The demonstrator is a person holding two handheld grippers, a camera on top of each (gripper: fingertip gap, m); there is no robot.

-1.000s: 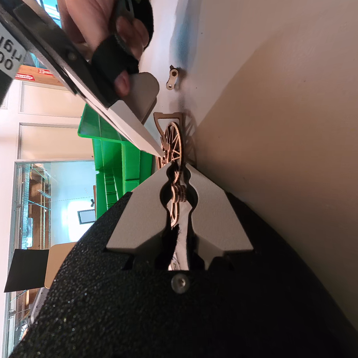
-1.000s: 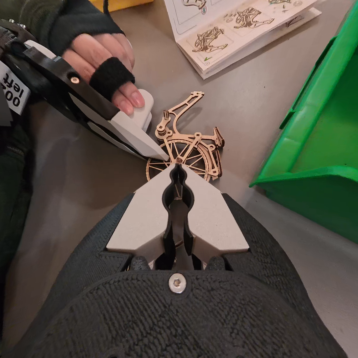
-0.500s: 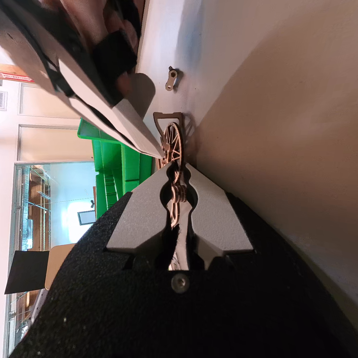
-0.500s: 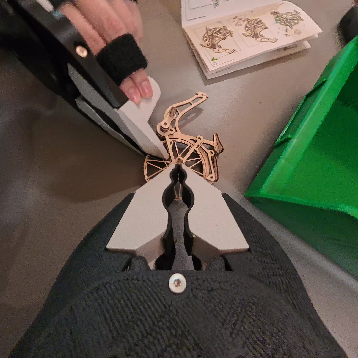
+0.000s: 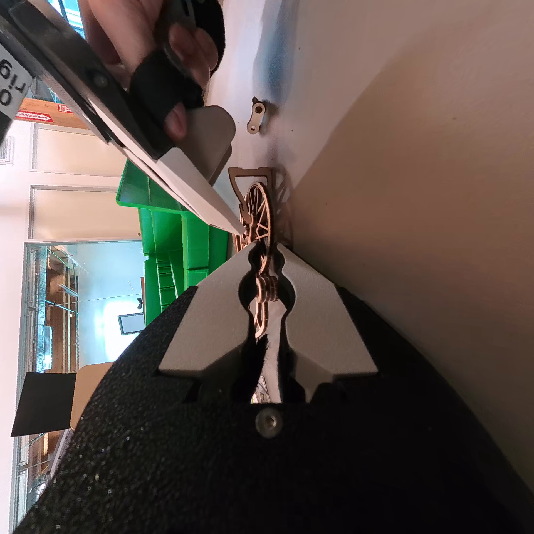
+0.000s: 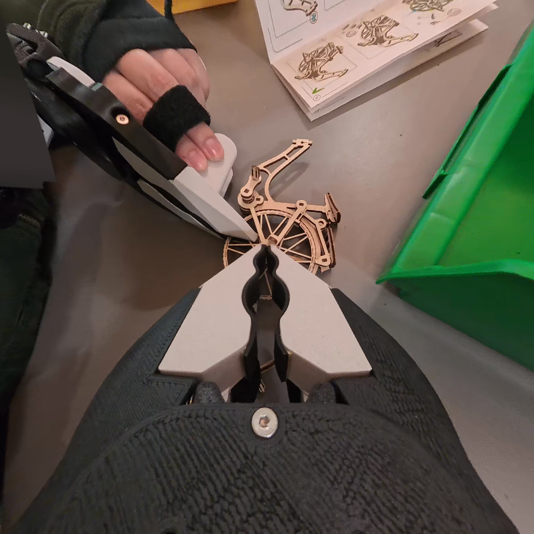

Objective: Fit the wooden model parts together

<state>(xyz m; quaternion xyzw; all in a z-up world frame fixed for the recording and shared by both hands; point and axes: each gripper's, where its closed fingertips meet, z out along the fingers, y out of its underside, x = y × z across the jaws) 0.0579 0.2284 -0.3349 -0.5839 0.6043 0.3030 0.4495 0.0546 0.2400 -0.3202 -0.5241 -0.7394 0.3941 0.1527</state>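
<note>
A flat wooden bicycle model [image 6: 300, 228] with a spoked wheel lies on the grey table [image 6: 375, 161]. My left gripper [image 5: 265, 248] is shut on the wheel [image 5: 260, 208], with the model's edge between its fingers. In the right wrist view it comes in from the left [image 6: 245, 235]. My right gripper [image 6: 265, 247] is shut, with its tips together at the wheel beside the hub. It holds nothing that I can see. In the left wrist view it reaches in from the upper left [image 5: 238, 229]. The two grippers' tips almost touch.
A green bin [image 6: 476, 202] stands right of the model, and also shows in the left wrist view [image 5: 173, 231]. An open instruction booklet [image 6: 361, 52] lies at the back. A small loose wooden link [image 5: 256, 115] lies on the table beyond the model. Left and right tips are no more than a few centimetres apart.
The right gripper swung a little and came back; its tips stay at the wheel hub. The left gripper and the model have hardly moved.
</note>
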